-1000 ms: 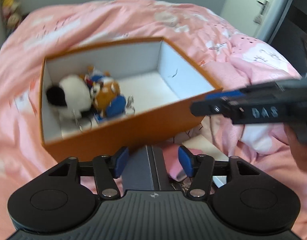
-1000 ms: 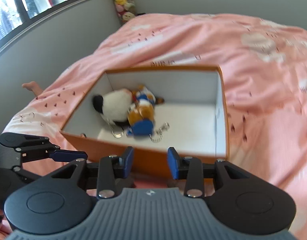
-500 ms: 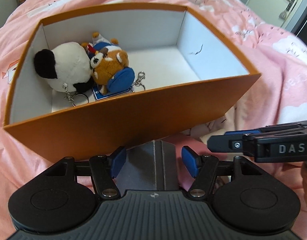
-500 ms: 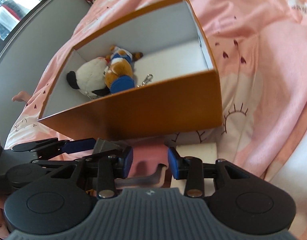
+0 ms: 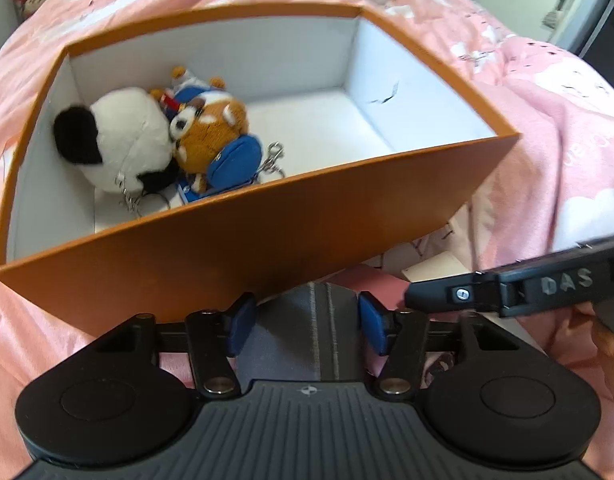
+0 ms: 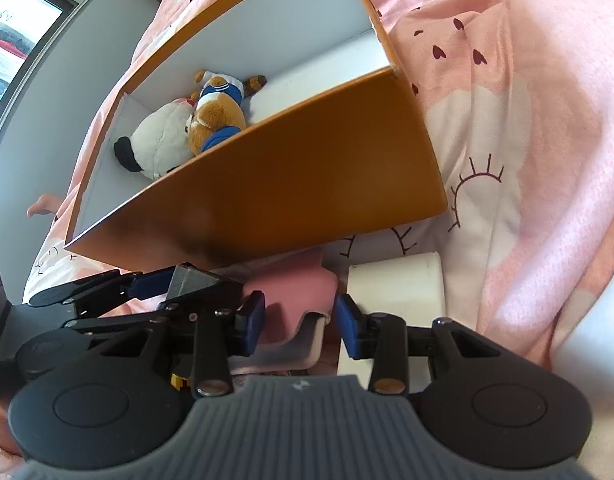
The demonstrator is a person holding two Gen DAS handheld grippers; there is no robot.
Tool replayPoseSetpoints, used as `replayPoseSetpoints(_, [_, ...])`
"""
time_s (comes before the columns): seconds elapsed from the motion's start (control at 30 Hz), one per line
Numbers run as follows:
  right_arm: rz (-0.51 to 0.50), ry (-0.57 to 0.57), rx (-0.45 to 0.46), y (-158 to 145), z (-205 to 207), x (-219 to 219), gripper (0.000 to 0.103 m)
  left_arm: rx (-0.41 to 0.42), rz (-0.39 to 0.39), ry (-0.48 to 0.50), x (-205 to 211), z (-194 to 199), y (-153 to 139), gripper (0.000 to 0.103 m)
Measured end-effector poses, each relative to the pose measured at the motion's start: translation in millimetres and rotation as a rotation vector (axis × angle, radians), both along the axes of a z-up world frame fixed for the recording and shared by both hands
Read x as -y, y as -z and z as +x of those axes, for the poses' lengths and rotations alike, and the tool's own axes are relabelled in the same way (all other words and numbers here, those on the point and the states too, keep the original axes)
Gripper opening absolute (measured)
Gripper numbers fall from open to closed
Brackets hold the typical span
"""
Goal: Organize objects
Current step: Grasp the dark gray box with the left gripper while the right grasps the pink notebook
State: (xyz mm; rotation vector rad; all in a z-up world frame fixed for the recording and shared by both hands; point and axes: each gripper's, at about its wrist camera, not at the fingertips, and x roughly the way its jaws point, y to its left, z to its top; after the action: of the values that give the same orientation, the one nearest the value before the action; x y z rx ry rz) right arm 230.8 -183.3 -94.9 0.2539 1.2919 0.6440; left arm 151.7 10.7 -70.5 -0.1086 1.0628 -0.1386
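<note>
The left wrist view is showing keychain rings [image 5: 273, 160] beside two plush toys, a panda [image 5: 119, 140] and a brown bear [image 5: 211, 132], lying in one orange box [image 5: 267, 232] on the pink bedspread [image 5: 547, 128]. The right wrist view alone is showing a white box [image 6: 395, 284] beside a pink object [image 6: 295, 292]. The left gripper [image 5: 307, 322] has just been opening, its fingers standing apart around a gray object [image 5: 307, 320] without pressing it; the right gripper [image 6: 299, 322] is standing partly apart, gripping nothing.

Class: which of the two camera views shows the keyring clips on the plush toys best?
The left wrist view: the metal clips lie plainly on the orange box floor beside the plush toys. In the right wrist view the box's near wall hides them.
</note>
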Motion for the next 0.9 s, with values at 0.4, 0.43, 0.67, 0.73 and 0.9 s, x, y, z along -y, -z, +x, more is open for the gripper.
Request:
replayPoseSetpoints(0.4, [-0.018, -0.018, -0.098, 8, 15, -2, 0.051, -0.041, -0.039, -0.021, -5, 11, 2, 0.076])
replayPoseSetpoints(0.43, [-0.011, -0.019, -0.114, 10, 17, -2, 0.051, -0.044, -0.021, -0.012, -2, 12, 5, 0.074])
replayPoseSetpoints(0.67, [0.025, -0.019, -0.188, 19, 21, -3, 0.047, -0.002, -0.032, -0.020, -16, -5, -5, 0.047])
replayPoseSetpoints(0.73, [0.033, -0.022, -0.204, 18, 20, -4, 0.041, 0.003, -0.048, -0.037, -27, -11, -10, 0.042])
replayPoseSetpoints(0.9, [0.057, -0.060, -0.219, 8, 17, -7, 0.028, -0.038, -0.128, -0.074, -56, -19, -13, 0.039])
